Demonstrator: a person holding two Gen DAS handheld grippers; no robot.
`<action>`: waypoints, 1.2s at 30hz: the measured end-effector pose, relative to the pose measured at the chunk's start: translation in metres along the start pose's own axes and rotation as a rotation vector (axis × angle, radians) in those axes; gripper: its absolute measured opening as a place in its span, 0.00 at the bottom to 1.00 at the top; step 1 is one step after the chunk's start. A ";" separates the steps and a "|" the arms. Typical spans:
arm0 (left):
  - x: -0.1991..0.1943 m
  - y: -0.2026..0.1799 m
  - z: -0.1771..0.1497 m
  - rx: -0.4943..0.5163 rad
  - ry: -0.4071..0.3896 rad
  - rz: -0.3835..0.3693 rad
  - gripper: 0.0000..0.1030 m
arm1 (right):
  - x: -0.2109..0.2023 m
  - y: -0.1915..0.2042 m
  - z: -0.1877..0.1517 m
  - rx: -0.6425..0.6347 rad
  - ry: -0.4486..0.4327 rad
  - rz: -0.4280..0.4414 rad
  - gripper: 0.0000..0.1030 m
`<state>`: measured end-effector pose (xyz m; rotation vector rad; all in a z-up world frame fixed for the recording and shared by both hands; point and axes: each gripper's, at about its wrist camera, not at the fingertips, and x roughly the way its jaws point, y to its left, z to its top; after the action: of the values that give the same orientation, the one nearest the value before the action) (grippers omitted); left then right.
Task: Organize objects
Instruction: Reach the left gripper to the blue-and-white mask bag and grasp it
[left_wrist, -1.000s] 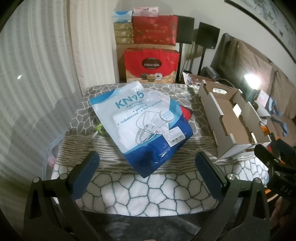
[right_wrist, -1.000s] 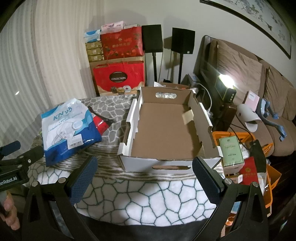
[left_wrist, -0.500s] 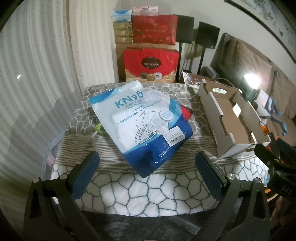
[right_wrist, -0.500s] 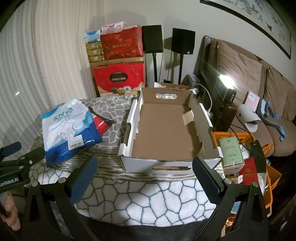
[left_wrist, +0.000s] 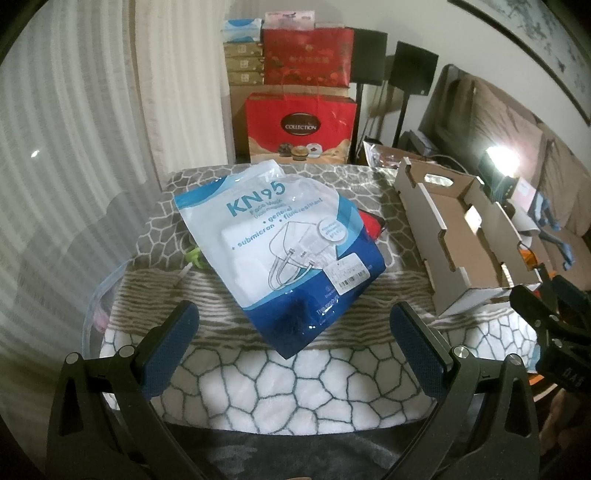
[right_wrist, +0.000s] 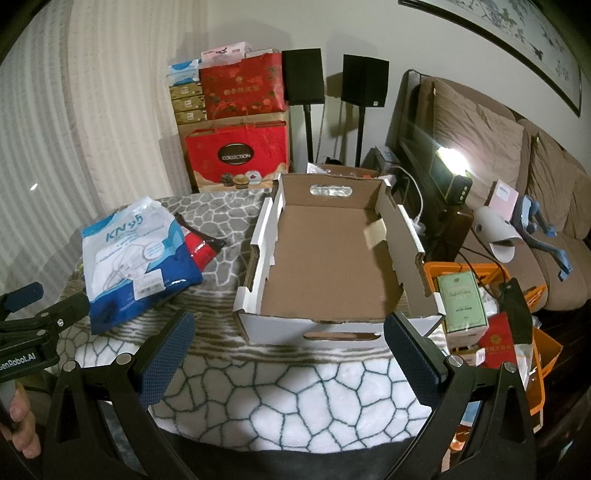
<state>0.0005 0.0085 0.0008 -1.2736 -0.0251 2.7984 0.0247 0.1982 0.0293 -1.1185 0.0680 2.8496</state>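
A blue and white KN95 mask bag (left_wrist: 288, 243) lies on the blanket-covered table (left_wrist: 295, 373), also seen in the right wrist view (right_wrist: 136, 258). A red packet (right_wrist: 199, 247) sticks out from under its right edge. A green item (left_wrist: 194, 256) peeks out at its left. An empty open cardboard box (right_wrist: 332, 258) sits to the right, also in the left wrist view (left_wrist: 461, 236). My left gripper (left_wrist: 293, 343) is open and empty, just short of the bag's near corner. My right gripper (right_wrist: 288, 354) is open and empty in front of the box.
Red gift bags and stacked boxes (right_wrist: 236, 147) stand behind the table. Two black speakers on stands (right_wrist: 332, 81) are by the wall. A sofa (right_wrist: 517, 177) is at right. An orange crate of items (right_wrist: 487, 317) sits right of the box. A clear plastic bag (left_wrist: 99, 302) hangs at the table's left edge.
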 end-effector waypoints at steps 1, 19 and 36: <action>0.000 0.000 0.000 0.000 0.001 0.000 1.00 | 0.000 -0.001 0.001 0.001 0.000 0.000 1.00; 0.049 0.052 0.041 -0.066 0.058 0.046 1.00 | 0.033 -0.050 0.023 0.063 0.043 -0.050 1.00; 0.092 0.096 0.037 -0.196 0.170 -0.068 1.00 | 0.077 -0.135 0.040 0.144 0.128 -0.167 1.00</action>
<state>-0.0928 -0.0804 -0.0478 -1.5175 -0.3345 2.6738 -0.0468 0.3399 0.0042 -1.2140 0.1751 2.5805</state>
